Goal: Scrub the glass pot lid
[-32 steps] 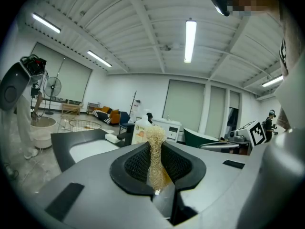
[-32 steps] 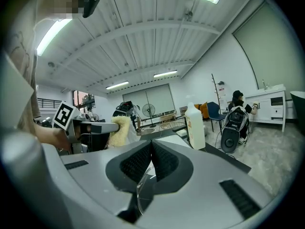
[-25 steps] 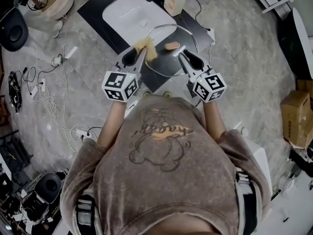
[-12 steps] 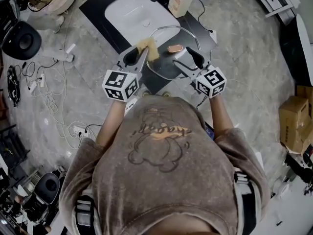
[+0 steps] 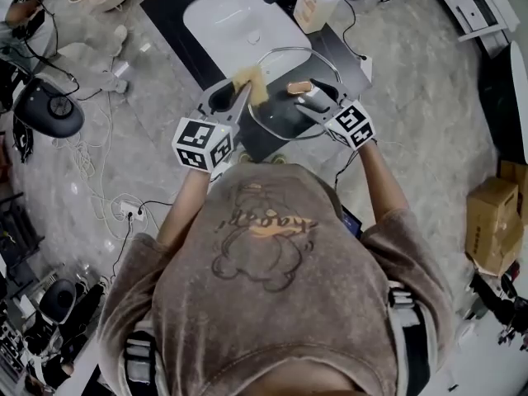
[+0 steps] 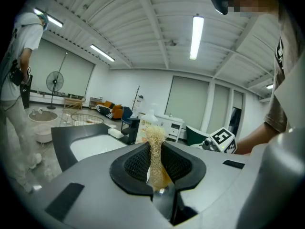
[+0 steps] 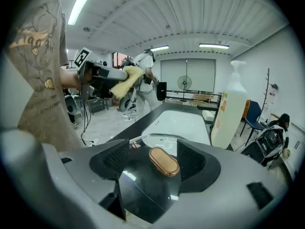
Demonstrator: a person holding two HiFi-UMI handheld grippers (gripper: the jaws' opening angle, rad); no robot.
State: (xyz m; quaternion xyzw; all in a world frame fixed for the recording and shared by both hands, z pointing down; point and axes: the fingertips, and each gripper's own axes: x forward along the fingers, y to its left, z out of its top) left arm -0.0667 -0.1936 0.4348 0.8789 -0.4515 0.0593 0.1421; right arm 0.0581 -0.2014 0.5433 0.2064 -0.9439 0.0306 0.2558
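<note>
The glass pot lid (image 5: pixel 280 110) lies on the dark counter (image 5: pixel 169 11) in front of the white basin. Its copper knob (image 5: pixel 299 87) faces up. My right gripper (image 5: pixel 310 92) is open; its jaws have just been opening and now stand on either side of the knob (image 7: pixel 164 161), with the pads apart from it. My left gripper (image 5: pixel 239 91) hovers at the lid's left rim, shut on a yellow fibrous scrubber (image 5: pixel 250 81). The left gripper view shows the scrubber (image 6: pixel 154 147) pinched upright between the jaws.
A white basin (image 5: pixel 235 23) is set into the counter behind the lid. A soap bottle (image 5: pixel 316 2) stands at the back right. Cables (image 5: pixel 107 213) and a cardboard box (image 5: pixel 492 221) lie on the floor. A person (image 6: pixel 19 75) stands in the background.
The right gripper's jaws opened, and it dropped and tilted towards the lid, coming down around the knob. The left gripper with the scrubber stayed in place.
</note>
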